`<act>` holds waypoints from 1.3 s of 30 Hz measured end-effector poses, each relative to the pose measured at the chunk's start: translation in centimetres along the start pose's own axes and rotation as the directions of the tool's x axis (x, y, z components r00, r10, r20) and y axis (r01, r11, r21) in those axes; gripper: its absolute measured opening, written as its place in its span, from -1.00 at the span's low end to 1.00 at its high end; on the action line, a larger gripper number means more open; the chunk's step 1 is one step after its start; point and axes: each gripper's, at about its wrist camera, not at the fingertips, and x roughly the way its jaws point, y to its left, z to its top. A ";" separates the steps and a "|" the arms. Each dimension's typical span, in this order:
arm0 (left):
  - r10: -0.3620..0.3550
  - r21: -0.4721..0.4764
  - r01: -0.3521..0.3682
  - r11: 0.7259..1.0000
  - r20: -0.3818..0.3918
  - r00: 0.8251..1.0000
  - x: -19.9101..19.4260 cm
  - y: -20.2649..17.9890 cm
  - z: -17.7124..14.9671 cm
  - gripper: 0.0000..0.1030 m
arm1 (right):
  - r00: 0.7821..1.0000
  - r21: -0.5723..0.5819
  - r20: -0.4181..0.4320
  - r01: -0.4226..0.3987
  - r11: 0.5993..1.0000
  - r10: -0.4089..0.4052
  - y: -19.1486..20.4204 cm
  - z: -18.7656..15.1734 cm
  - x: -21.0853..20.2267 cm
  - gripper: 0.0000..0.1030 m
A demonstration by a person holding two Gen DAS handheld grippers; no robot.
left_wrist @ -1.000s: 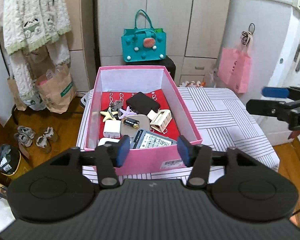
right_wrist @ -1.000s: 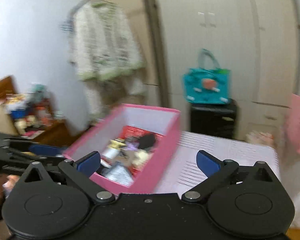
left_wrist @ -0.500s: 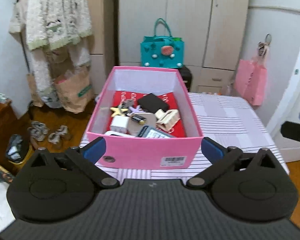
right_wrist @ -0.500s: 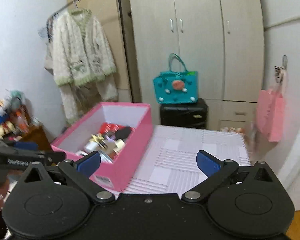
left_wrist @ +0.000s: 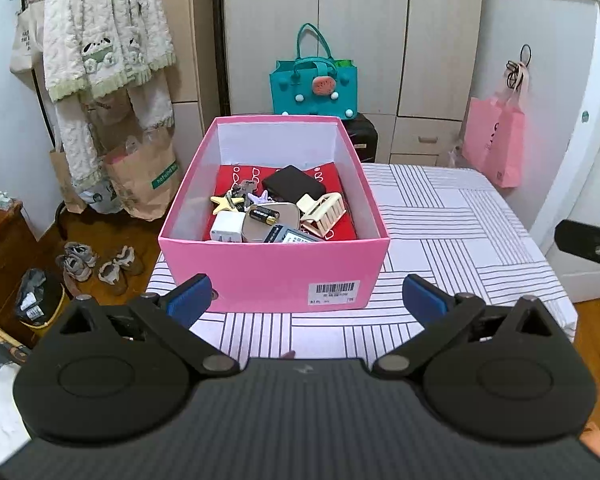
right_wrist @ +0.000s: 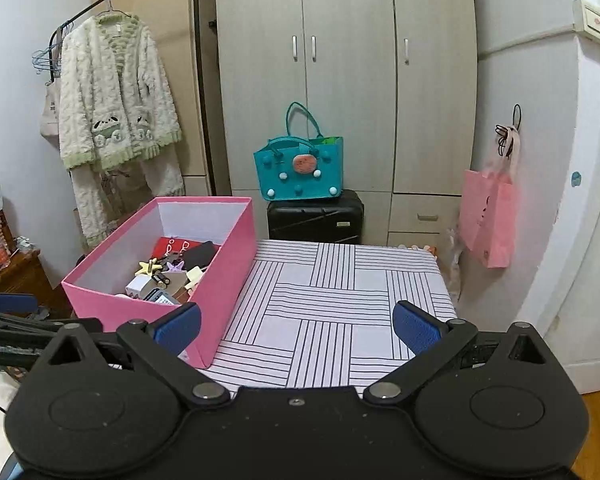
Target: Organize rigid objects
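Nearest the camera, the left gripper (left_wrist: 306,294) is held above the near edge of the desk (left_wrist: 452,240), its jaws spread wide and nothing held between them. The right gripper (right_wrist: 296,324) is held over the bare striped cloth to the right, its jaws likewise spread and empty.

Just beyond the left gripper the pink box (left_wrist: 274,266) stands on the left part of the desk, open at the top. All the small hard things that can be seen are gathered inside it on a red lining: a white charger (left_wrist: 227,232), a battery (left_wrist: 264,215), a cream hair clip (left_wrist: 322,213), a yellow star (left_wrist: 224,202), a bunch of keys (left_wrist: 244,188) and, furthest back, a black wallet (left_wrist: 294,188). Nothing loose is seen on the cloth.

Such a scene would fit either a box waiting to be emptied and sorted or a box into which everything has been gathered, so no single move can be prescribed. If anything is to be picked out, the box walls should be cleared from above and the topmost pieces taken before those beneath. The battery is judged likely to roll, so it should be gripped across its round body. The hair clip should be gripped on its solid back, not its teeth.

Behind the desk a teal bag (right_wrist: 300,170) is seen resting on a black suitcase (right_wrist: 316,218).
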 end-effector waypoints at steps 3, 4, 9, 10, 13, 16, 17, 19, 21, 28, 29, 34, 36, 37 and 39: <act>0.013 0.015 -0.013 1.000 0.001 1.000 -0.1 -0.6 0.0 1.00 | 1.000 -0.005 0.009 0.004 1.000 -0.004 0.1 -0.1 -0.4 1.00; 0.015 0.019 -0.015 1.000 0.003 1.000 -0.2 -0.7 -0.1 1.00 | 1.000 -0.009 0.013 0.007 1.000 -0.007 0.2 -0.1 -0.6 1.00; 0.024 0.023 -0.024 0.999 -0.018 1.000 -0.3 -1.6 0.5 1.00 | 1.000 -0.014 -0.021 0.015 1.000 -0.016 0.1 0.6 -0.7 1.00; 0.028 0.033 -0.027 0.999 -0.020 0.999 -0.4 -1.9 0.5 1.00 | 1.000 -0.015 -0.026 0.016 1.000 -0.016 0.0 0.7 -0.8 1.00; 0.020 0.053 -0.019 0.998 -0.015 1.000 -0.5 -2.4 0.7 1.00 | 0.999 0.003 -0.029 0.016 1.000 -0.016 -0.4 0.8 -1.0 1.00; -0.002 0.051 0.003 0.999 -0.014 1.000 -0.5 -2.6 0.6 1.00 | 1.000 0.002 -0.022 0.023 1.000 -0.023 -0.4 0.6 -0.9 1.00; -0.004 0.052 0.005 0.999 -0.014 1.000 -0.5 -2.6 0.6 1.00 | 1.000 0.001 -0.019 0.023 1.000 -0.023 -0.4 0.5 -0.9 1.00; -0.003 0.050 0.004 0.999 -0.018 1.000 -0.4 -2.6 0.6 1.00 | 1.000 -0.008 -0.010 0.029 1.000 -0.029 -0.3 0.3 -0.8 1.00; -0.002 0.042 0.002 0.999 -0.020 1.000 -0.4 -2.6 0.5 1.00 | 0.999 -0.019 -0.002 0.041 0.999 -0.041 -0.1 0.2 -0.7 1.00; 0.013 0.009 -0.013 1.000 -0.028 1.000 0.0 -1.9 0.4 1.00 | 0.999 0.005 -0.005 0.053 0.999 -0.053 -0.6 0.3 -0.3 1.00; 0.018 0.009 -0.018 1.000 -0.028 0.999 0.0 -1.9 0.3 1.00 | 0.998 0.009 -0.005 0.055 0.998 -0.055 -0.7 0.3 -0.3 1.00; 0.027 -0.007 -0.027 1.000 -0.033 0.999 0.3 -1.4 0.3 1.00 | 0.998 0.024 -0.009 0.066 0.998 -0.066 -0.9 0.0 -0.1 1.00; 0.029 -0.018 -0.030 0.999 -0.033 0.999 0.4 -1.2 0.3 1.00 | 0.998 0.021 -0.009 0.070 0.997 -0.070 -0.9 0.0 -0.1 1.00; 0.031 -0.021 -0.031 0.999 -0.032 0.999 0.4 -1.1 0.3 1.00 | 0.998 0.019 -0.008 0.070 0.997 -0.069 -0.9 0.0 -0.1 1.00; 0.034 -0.024 -0.035 0.999 -0.031 0.999 0.5 -1.0 0.3 1.00 | 0.998 0.016 -0.007 0.066 0.998 -0.066 -0.8 -0.1 -0.1 1.00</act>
